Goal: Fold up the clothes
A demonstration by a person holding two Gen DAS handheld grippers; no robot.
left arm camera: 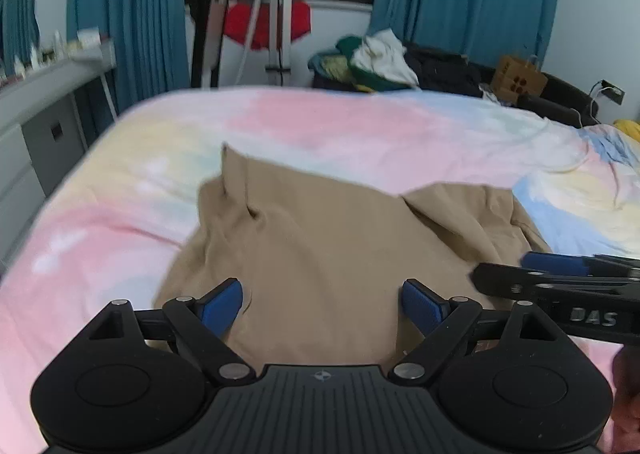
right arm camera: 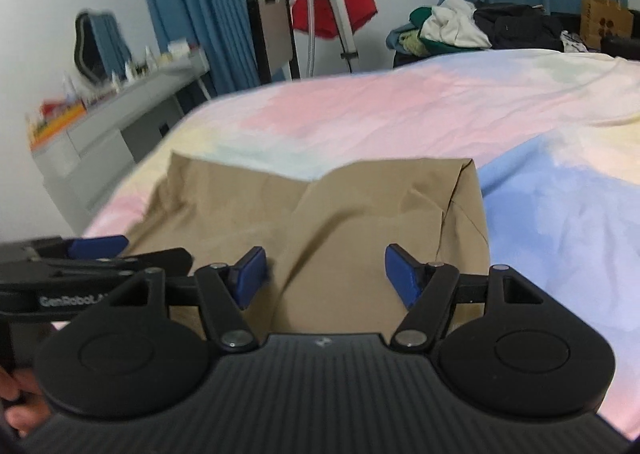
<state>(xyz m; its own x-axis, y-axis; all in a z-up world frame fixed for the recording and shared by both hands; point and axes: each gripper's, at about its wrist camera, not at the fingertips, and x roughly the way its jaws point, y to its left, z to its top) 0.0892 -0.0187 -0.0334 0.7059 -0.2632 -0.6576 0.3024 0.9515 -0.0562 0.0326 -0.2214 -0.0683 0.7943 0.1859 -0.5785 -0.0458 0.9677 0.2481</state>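
From my left gripper (left arm camera: 322,304), I see one tan cloth (left arm camera: 320,238) lying on the bed (left arm camera: 100,221). The cloth is wrinkly and bunched, with one corner poking up at the far left. My left gripper is wide open and holds nothing. Its two blue pads sit over the near edge of the cloth. My right gripper (left arm camera: 560,274) comes in from the right side, just beside the cloth. Behind the bed is one pile of clothes (left arm camera: 376,61) and one brown paper bag (left arm camera: 518,79). I cannot tell what is in the bag.

From my right gripper (right arm camera: 326,274), the same cloth (right arm camera: 340,205) looks flatter, with a folded edge on the far right. It lies on the bed (right arm camera: 560,213), right in front of me. My right gripper is wide open too, with nothing in it. My left gripper (right arm camera: 96,254) is at the left, near the cloth. Two blue curtains (right arm camera: 192,1) hang at the back.
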